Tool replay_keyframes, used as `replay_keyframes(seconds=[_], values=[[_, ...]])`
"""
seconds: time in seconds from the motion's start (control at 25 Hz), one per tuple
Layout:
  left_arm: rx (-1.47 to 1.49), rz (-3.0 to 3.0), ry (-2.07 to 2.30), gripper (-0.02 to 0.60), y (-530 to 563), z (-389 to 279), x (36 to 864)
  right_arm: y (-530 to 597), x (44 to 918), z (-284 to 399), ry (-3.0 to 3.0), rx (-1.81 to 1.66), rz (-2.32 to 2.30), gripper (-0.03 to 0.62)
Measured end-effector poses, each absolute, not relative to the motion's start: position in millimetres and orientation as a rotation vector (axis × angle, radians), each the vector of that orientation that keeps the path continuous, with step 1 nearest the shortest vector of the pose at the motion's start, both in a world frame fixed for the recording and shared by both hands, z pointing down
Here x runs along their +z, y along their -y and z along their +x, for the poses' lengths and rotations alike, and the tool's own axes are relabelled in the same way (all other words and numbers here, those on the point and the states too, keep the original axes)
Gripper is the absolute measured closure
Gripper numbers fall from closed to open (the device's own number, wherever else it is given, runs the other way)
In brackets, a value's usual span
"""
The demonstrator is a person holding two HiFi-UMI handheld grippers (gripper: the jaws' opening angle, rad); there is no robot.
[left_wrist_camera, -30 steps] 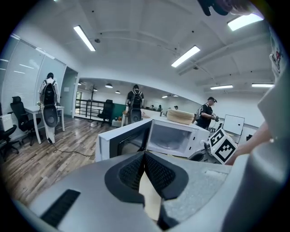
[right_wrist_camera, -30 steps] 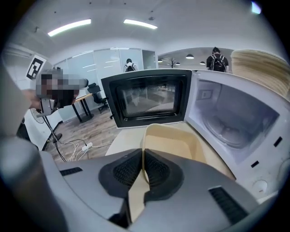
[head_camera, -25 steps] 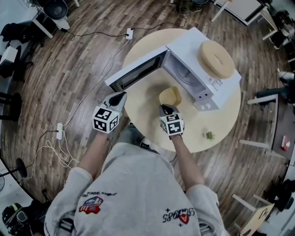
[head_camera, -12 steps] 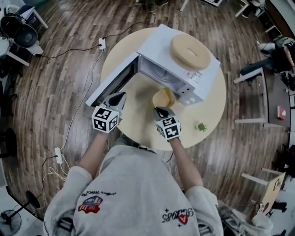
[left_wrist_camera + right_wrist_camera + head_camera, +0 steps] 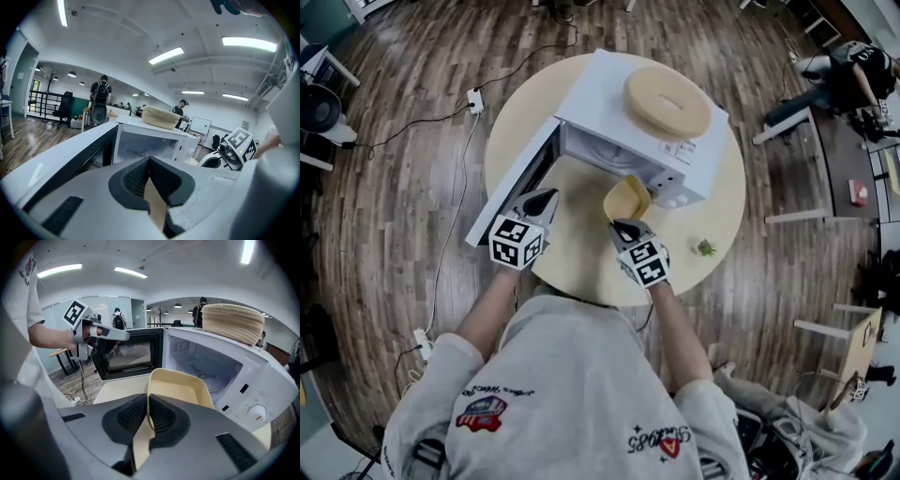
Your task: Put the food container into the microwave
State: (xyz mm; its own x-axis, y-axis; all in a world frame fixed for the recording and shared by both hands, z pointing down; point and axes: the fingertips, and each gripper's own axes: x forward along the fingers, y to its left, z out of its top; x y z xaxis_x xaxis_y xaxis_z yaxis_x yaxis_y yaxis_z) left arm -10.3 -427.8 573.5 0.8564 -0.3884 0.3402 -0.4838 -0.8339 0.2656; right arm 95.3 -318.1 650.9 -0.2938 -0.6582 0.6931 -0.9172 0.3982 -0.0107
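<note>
**Pale-yellow plastic tub, pinched by one wall at the microwave's mouth**

The round pale wooden table (image 5: 577,246) carries a boxy white microwave (image 5: 591,94). Its dark-windowed door (image 5: 516,183) is swung wide and the cavity looks bare. Just in front of that opening sits the shallow, rounded-square, pale-yellow plastic food container (image 5: 626,199), which we see is empty.

We judge it to be light and thin-walled, stiff enough to carry but springy at the rim. It is also smooth, so a hold on one wall may let it swing. The wall farthest from the microwave is the sensible place to grip, since that leaves the far edge free to enter first.

The right gripper (image 5: 149,411) does just that: its ribbed pads are clamped on that wall. The left gripper (image 5: 149,164), beside the open door, has its jaws pressed together on nothing.
</note>
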Motion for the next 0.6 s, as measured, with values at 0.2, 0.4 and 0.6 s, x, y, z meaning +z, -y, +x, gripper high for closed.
replay_keyframes(seconds=[0.2,0.4,0.6], values=[[0.419,2.715,0.574,0.577,433,-7,582,330,652,93,2.044,0.526,1.326,0.572],[0.437,2.705,0.560,0.577,435,-5,590,344,652,103,2.028,0.494,1.300,0.571],[0.448,2.687,0.601,0.577,439,-6,597,362,659,110,2.020,0.456,1.263,0.571]])
